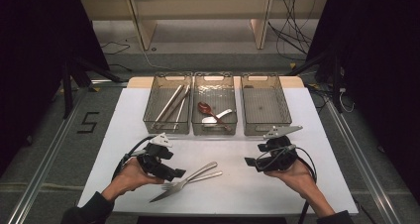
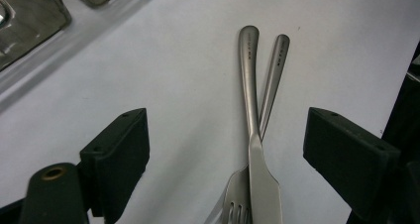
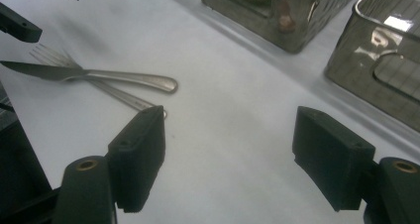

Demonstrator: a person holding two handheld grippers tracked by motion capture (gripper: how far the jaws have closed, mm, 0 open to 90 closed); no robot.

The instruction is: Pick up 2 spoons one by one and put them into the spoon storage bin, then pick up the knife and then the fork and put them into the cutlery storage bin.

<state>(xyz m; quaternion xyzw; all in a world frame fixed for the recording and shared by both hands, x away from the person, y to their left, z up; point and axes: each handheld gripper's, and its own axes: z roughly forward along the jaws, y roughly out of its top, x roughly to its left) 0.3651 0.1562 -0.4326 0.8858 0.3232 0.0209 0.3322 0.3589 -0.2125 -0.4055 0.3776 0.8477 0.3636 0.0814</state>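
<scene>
Knife [image 1: 171, 188] lies crossed over fork [image 1: 198, 178] on the counter [image 1: 257, 184], between the two hands. Left hand-held gripper [image 1: 179, 174]: jaws apart, empty, just beside the cutlery. Right hand-held gripper [image 1: 249, 161]: jaws apart, empty, near the bins [image 1: 262, 105].

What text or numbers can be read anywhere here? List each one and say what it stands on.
"5": black tape figure on the grey floor left of the table.
Stamped marks on the knife handle and fork handle: too small to read.
</scene>
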